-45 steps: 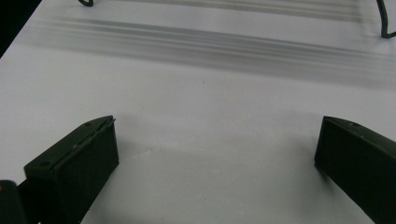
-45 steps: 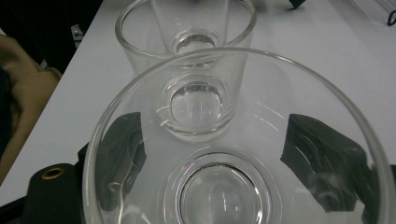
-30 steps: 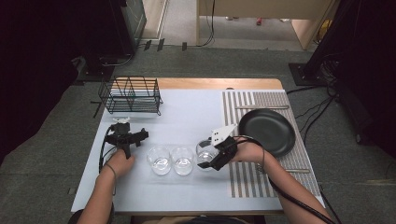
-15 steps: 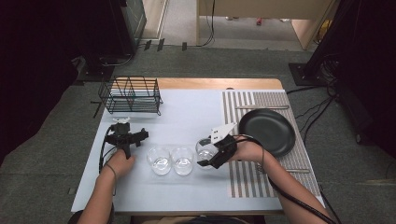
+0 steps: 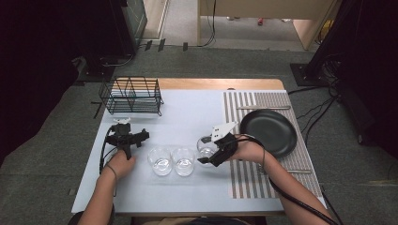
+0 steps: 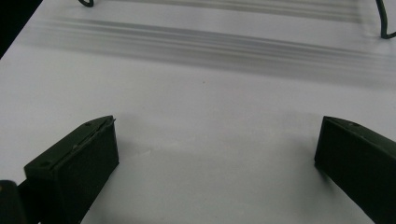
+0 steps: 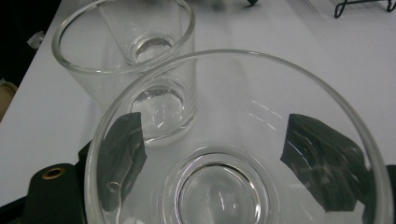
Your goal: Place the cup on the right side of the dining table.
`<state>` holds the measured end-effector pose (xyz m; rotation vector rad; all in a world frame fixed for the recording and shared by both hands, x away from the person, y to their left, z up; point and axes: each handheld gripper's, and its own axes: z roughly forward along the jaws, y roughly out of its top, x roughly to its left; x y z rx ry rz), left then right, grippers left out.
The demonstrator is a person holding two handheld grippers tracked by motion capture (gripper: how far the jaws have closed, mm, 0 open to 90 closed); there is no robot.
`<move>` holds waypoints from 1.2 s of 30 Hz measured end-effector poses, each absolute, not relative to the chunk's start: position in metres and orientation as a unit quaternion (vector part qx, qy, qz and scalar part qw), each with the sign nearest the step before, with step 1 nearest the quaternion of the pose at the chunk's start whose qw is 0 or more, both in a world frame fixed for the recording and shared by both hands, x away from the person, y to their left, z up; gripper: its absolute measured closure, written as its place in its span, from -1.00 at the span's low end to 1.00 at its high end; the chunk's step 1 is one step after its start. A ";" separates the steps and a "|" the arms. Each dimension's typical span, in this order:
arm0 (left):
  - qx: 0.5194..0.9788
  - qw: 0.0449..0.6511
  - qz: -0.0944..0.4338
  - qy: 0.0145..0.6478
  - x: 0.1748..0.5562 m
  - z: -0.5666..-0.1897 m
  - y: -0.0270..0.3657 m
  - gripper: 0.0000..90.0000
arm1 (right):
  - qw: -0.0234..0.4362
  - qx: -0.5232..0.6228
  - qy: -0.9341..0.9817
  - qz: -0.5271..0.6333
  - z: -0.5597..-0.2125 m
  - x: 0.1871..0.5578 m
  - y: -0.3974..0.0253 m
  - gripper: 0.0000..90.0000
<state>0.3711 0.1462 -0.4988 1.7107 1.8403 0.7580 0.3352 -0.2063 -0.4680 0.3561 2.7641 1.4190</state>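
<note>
While the right gripper [image 5: 212, 154] is straddling a clear glass [image 7: 243, 154] on the worktop [image 5: 187, 117], its jaws are standing on either side of the glass wall; whether they are pressing it I cannot tell. Two more glasses [image 5: 172, 161] are standing just left of it. Farther left, the left gripper [image 5: 126, 138] is hanging over bare worktop, jaws spread wide, gripping nothing.

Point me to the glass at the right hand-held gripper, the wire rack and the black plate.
glass [image 5: 205, 146], high view, rim beside the jaws
wire rack [image 5: 133, 96], high view, middle of the basket
black plate [image 5: 270, 131], high view, bare centre
</note>
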 end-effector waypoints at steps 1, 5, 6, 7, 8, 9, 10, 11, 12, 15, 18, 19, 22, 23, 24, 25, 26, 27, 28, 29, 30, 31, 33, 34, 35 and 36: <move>0.630 0.256 0.279 0.678 0.371 -0.499 0.146 -1.00 | 0.008 0.116 0.884 0.453 -0.468 0.335 -0.206 -0.58; 0.630 0.256 0.279 0.678 0.371 -0.499 0.146 -1.00 | 0.012 0.122 0.884 0.451 -0.468 0.336 -0.206 -0.58; 0.630 0.256 0.279 0.678 0.371 -0.499 0.146 -1.00 | 0.014 0.122 0.884 0.451 -0.468 0.336 -0.206 -0.58; 0.630 0.256 0.279 0.678 0.371 -0.499 0.146 -1.00 | 0.016 0.122 0.884 0.451 -0.468 0.337 -0.206 -0.58; 0.630 0.256 0.279 0.678 0.371 -0.499 0.146 -1.00 | 0.017 0.123 0.884 0.451 -0.468 0.337 -0.206 -0.58; 0.630 0.256 0.279 0.678 0.371 -0.499 0.146 -1.00 | 0.017 0.125 0.883 0.451 -0.468 0.337 -0.206 -0.58; 0.630 0.256 0.279 0.678 0.371 -0.499 0.146 -1.00 | 0.018 0.126 0.883 0.451 -0.468 0.337 -0.206 -0.58; 0.630 0.256 0.279 0.678 0.371 -0.499 0.146 -1.00 | 0.020 0.127 0.883 0.451 -0.468 0.337 -0.206 -0.58; 0.630 0.256 0.279 0.678 0.371 -0.499 0.146 -1.00 | 0.021 0.128 0.884 0.450 -0.468 0.338 -0.206 -0.58; 0.630 0.256 0.279 0.678 0.371 -0.499 0.146 -1.00 | 0.022 0.130 0.884 0.449 -0.468 0.338 -0.206 -0.58; 0.630 0.256 0.279 0.678 0.371 -0.499 0.146 -1.00 | 0.025 0.134 0.883 0.450 -0.468 0.338 -0.206 -0.58; 0.630 0.256 0.279 0.678 0.371 -0.499 0.146 -1.00 | 0.024 0.137 0.882 0.450 -0.468 0.339 -0.206 -0.58; 0.630 0.256 0.279 0.678 0.371 -0.499 0.146 -1.00 | 0.028 0.143 0.879 0.453 -0.467 0.339 -0.207 -0.58; 0.630 0.256 0.279 0.678 0.371 -0.499 0.146 -1.00 | 0.031 0.144 0.879 0.454 -0.467 0.340 -0.207 -0.58; 0.630 0.256 0.279 0.678 0.371 -0.499 0.146 -1.00 | 0.032 0.147 0.878 0.454 -0.466 0.340 -0.207 -0.58; 0.630 0.256 0.279 0.678 0.371 -0.499 0.146 -1.00 | 0.033 0.150 0.878 0.453 -0.466 0.340 -0.207 -0.58; 0.630 0.256 0.279 0.678 0.371 -0.499 0.146 -1.00 | 0.035 0.151 0.878 0.452 -0.466 0.340 -0.207 -0.58; 0.630 0.256 0.279 0.678 0.371 -0.499 0.146 -1.00 | 0.035 0.154 0.878 0.451 -0.466 0.341 -0.207 -0.58; 0.630 0.256 0.279 0.678 0.371 -0.499 0.146 -1.00 | 0.036 0.158 0.878 0.450 -0.466 0.341 -0.207 -0.58; 0.630 0.256 0.279 0.678 0.371 -0.499 0.146 -1.00 | 0.039 0.158 0.878 0.450 -0.467 0.342 -0.207 -0.58; 0.630 0.256 0.279 0.678 0.371 -0.499 0.146 -1.00 | 0.039 0.160 0.878 0.450 -0.467 0.342 -0.207 -0.58; 0.630 0.256 0.279 0.678 0.371 -0.499 0.146 -1.00 | 0.041 0.162 0.878 0.449 -0.467 0.342 -0.207 -0.58; 0.630 0.256 0.279 0.678 0.371 -0.499 0.146 -1.00 | 0.041 0.167 0.877 0.448 -0.467 0.343 -0.207 -0.58; 0.630 0.256 0.279 0.678 0.371 -0.499 0.146 -1.00 | 0.042 0.169 0.877 0.448 -0.467 0.343 -0.207 -0.58; 0.630 0.256 0.279 0.678 0.371 -0.499 0.146 -1.00 | 0.041 0.172 0.876 0.449 -0.467 0.343 -0.207 -0.58; 0.630 0.256 0.279 0.678 0.371 -0.499 0.146 -1.00 | 0.040 0.172 0.875 0.451 -0.466 0.343 -0.208 -0.58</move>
